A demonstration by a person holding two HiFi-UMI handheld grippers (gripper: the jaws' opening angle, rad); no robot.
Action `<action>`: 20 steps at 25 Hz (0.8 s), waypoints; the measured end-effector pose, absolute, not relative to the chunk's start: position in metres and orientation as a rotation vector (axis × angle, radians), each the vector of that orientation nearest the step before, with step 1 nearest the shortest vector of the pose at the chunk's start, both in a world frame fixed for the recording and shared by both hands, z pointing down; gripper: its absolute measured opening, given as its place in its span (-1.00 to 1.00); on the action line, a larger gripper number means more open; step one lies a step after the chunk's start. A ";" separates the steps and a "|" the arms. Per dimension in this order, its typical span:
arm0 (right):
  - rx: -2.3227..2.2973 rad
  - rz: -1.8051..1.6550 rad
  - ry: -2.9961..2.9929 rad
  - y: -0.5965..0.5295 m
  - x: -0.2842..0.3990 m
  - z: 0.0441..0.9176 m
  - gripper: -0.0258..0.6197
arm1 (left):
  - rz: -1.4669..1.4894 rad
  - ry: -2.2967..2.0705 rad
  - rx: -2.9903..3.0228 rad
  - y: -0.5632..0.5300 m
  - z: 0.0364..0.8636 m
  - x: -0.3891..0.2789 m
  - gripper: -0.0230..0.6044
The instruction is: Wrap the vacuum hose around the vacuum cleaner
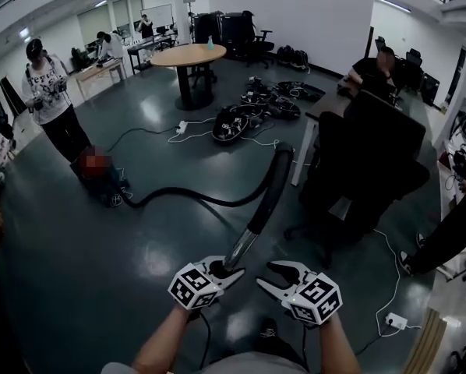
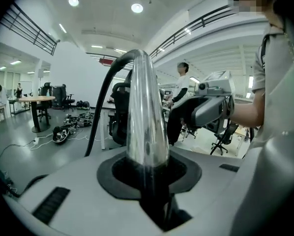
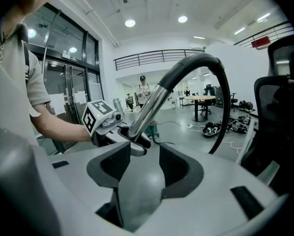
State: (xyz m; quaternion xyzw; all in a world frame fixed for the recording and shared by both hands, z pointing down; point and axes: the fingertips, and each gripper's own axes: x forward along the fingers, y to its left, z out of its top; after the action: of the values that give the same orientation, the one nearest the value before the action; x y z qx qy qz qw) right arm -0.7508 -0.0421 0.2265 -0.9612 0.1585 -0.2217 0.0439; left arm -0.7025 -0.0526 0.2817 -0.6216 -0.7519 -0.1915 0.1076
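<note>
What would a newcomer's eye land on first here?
The shiny wand clamped in the left tool, front and centre. From it the black hose arches up, then snakes across the floor to the vacuum at the left, by a standing person. The right tool is open and empty beside it.

Black hose (image 1: pixel 273 185), silver tube (image 1: pixel 240 251), tan round tabletop (image 1: pixel 190 54)

The right gripper (image 3: pixel 144 154) is seen with its jaws held apart and nothing between them. Just beyond, the left gripper (image 3: pixel 132 136) is clamped on a chrome wand (image 3: pixel 152 107), from which the black hose (image 3: pixel 208 63) is arched over and down at the right. A small shape on the floor behind is possibly the vacuum cleaner (image 3: pixel 152 128).
</note>
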 end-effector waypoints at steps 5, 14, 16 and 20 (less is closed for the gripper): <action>-2.910 -0.539 0.651 -0.023 -0.726 0.199 -0.35 | -0.487 -2.222 -2.000 -0.032 0.224 -0.675 -0.57; -2.748 -0.519 1.034 -0.030 -0.696 0.191 -0.35 | -0.329 -2.166 -2.298 0.005 0.119 -0.632 -0.57; -2.723 -0.489 1.099 -0.040 -0.686 0.188 -0.35 | -0.302 -2.161 -2.337 0.010 0.105 -0.630 -0.57; -2.662 -0.463 1.221 -0.062 -0.668 0.184 -0.26 | -0.260 -2.155 -2.379 0.019 0.085 -0.628 -0.57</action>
State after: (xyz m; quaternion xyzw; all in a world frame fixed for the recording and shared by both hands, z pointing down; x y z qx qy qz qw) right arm -0.6684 -0.0617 0.1843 -0.8943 0.4102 -0.1556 0.0880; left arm -0.6284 0.0189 0.0854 -0.7381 -0.6687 -0.0807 -0.0394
